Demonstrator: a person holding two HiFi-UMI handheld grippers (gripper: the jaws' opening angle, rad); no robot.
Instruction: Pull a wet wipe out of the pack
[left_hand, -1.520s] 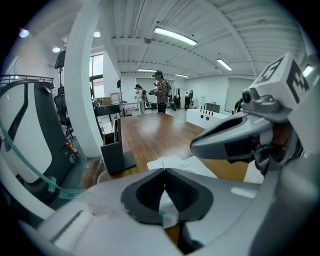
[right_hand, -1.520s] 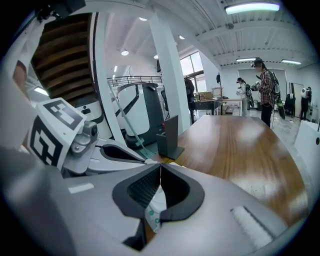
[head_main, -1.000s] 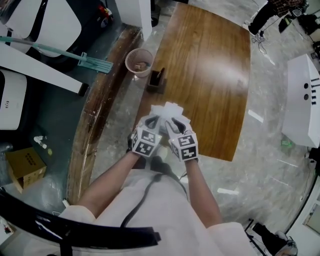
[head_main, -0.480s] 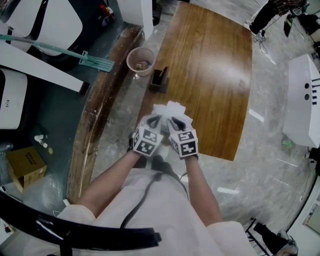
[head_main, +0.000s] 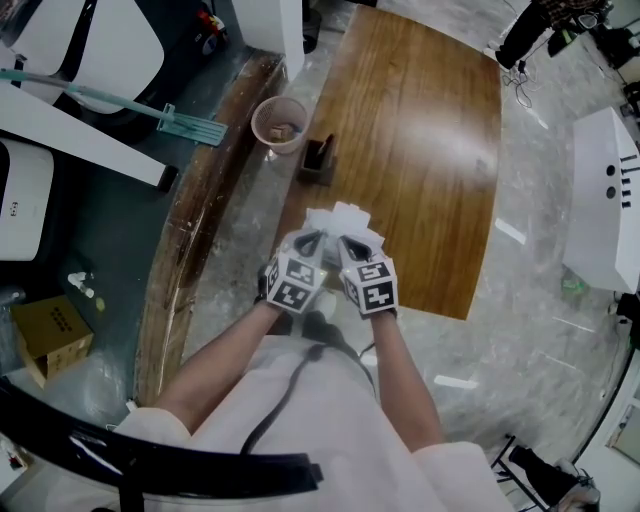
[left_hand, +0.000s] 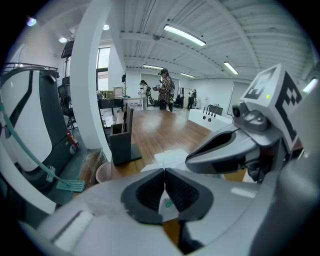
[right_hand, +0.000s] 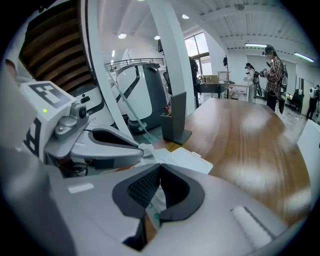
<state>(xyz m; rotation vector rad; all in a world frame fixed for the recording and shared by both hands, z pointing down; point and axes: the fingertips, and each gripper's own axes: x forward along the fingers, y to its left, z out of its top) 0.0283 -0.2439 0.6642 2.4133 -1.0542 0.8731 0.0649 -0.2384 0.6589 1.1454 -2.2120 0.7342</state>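
Note:
A white wet wipe pack (head_main: 340, 220) lies at the near edge of the wooden table (head_main: 430, 150). Both grippers meet side by side over its near end. My left gripper (head_main: 308, 241) is shut on the pack's near edge; white wrapper with green print (left_hand: 167, 202) shows under its closed pads. The right gripper (head_main: 350, 243) has its jaws closing tight on the same edge, and printed wrapper (right_hand: 155, 210) sticks out below its pads. The pack's flat top (right_hand: 187, 159) stretches beyond the jaws. What lies between the pads themselves is hidden.
A dark upright holder (head_main: 316, 160) stands on the table's far left part, with a pink bin (head_main: 279, 123) beside it on the floor. A green mop (head_main: 180, 122) and a cardboard box (head_main: 45, 335) lie left. A white unit (head_main: 605, 200) stands right. People stand far off.
The right gripper's jaws have come together from wide open onto the pack's near edge. The left gripper and the pack have stayed where they were.

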